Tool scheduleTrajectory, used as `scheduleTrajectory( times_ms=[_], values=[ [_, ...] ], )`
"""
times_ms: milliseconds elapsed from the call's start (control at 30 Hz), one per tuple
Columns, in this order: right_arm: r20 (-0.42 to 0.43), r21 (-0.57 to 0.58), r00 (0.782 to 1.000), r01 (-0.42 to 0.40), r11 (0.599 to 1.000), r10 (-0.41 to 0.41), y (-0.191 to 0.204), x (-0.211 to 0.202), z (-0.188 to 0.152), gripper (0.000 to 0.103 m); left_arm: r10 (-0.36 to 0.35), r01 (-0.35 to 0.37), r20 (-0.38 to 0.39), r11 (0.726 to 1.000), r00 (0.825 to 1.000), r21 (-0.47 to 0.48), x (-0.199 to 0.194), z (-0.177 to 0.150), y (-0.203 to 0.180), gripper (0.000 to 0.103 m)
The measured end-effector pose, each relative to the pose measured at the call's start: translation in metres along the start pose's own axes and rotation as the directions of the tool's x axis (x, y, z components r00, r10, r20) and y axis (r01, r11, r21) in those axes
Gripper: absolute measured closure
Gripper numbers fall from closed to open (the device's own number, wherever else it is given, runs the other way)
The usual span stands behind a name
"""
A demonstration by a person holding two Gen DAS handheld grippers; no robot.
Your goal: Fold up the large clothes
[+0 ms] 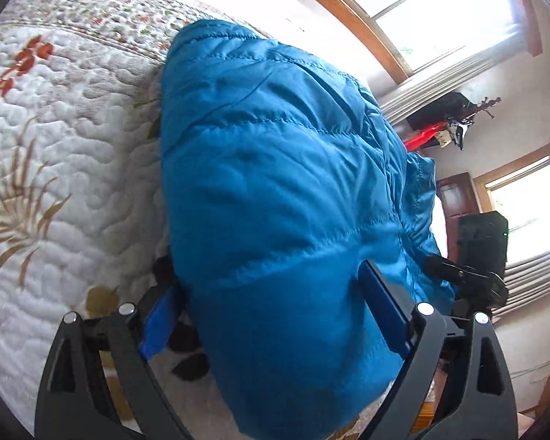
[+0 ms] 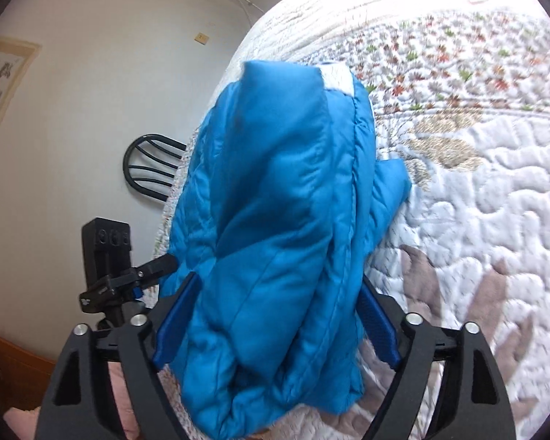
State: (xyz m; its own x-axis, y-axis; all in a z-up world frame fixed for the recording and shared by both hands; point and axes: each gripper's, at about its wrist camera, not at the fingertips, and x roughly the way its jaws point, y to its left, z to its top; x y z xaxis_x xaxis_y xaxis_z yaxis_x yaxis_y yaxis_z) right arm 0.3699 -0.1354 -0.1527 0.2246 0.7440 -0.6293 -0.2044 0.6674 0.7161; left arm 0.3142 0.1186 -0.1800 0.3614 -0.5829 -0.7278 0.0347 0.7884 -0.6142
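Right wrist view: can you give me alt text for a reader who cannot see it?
A bunched blue puffer jacket lies on a white floral quilt, filling the gap between the wide-spread blue fingers of the right tool. The left tool shows at the left, before a pale wall.

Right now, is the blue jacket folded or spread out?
Folded: the blue jacket lies as a compact, layered bundle on the quilt, sleeves tucked in.

The bright blue quilted puffer jacket [image 1: 275, 190] is smooth synthetic cloth with a faint sheen and stitched seams. Under it, the white floral quilted bedspread [image 1: 73, 168] looks soft, matt and bumpy. The window frame [image 1: 352, 25] is varnished brown wood. The black round-backed chair [image 2: 150, 168] looks glossy.
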Motion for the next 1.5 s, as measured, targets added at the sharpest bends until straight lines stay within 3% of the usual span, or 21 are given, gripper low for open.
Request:
scheduleTrajectory(
  times_ms=[167,300,433,533,633,667,767,967,1267,1500],
  values=[
    [0.035,-0.015,0.999,0.000,1.000,0.001,0.006,-0.022,-0.022,0.015,0.062,-0.064,0.048,0.998,0.997,0.031,-0.027,-0.020,-0.016,0.013],
    [0.039,-0.021,0.998,0.050,0.999,-0.049,0.003,-0.028,-0.038,0.015,0.105,-0.111,0.074,0.991,0.992,0.074,-0.037,-0.036,-0.030,0.013],
    [0.051,-0.014,0.996,0.070,0.997,-0.070,0.000,-0.039,-0.059,0.015,0.173,-0.179,0.089,0.982,0.981,0.055,-0.045,-0.053,-0.033,0.013],
    [0.067,-0.061,0.985,0.164,0.985,-0.160,0.015,-0.051,-0.076,0.015,0.214,-0.218,0.100,0.975,0.972,0.031,-0.058,-0.068,-0.045,0.013],
    [0.074,-0.109,0.961,0.272,0.956,-0.265,0.038,-0.062,-0.092,0.012,0.292,-0.299,0.123,0.953,0.949,0.050,-0.069,-0.087,-0.061,0.012],
    [0.075,-0.122,0.951,0.309,0.943,-0.301,0.046,-0.066,-0.098,0.007,0.322,-0.331,0.127,0.942,0.938,0.057,-0.073,-0.093,-0.068,0.012],
    [0.097,-0.162,0.908,0.419,0.894,-0.408,0.073,-0.074,-0.114,0.004,0.402,-0.416,0.158,0.907,0.902,0.065,-0.086,-0.107,-0.085,0.011],
    [0.146,-0.173,0.886,0.461,0.870,-0.440,0.110,-0.094,-0.136,0.004,0.549,-0.568,0.185,0.820,0.815,0.070,-0.104,-0.127,-0.113,0.009],
    [0.186,-0.174,0.836,0.546,0.820,-0.517,0.138,-0.112,-0.159,0.004,0.568,-0.596,0.241,0.801,0.787,0.056,-0.138,-0.155,-0.142,0.009],
    [0.201,-0.169,0.834,0.546,0.820,-0.514,0.144,-0.123,-0.171,0.004,0.564,-0.603,0.290,0.796,0.773,0.059,-0.158,-0.171,-0.159,0.009]
  ],
)
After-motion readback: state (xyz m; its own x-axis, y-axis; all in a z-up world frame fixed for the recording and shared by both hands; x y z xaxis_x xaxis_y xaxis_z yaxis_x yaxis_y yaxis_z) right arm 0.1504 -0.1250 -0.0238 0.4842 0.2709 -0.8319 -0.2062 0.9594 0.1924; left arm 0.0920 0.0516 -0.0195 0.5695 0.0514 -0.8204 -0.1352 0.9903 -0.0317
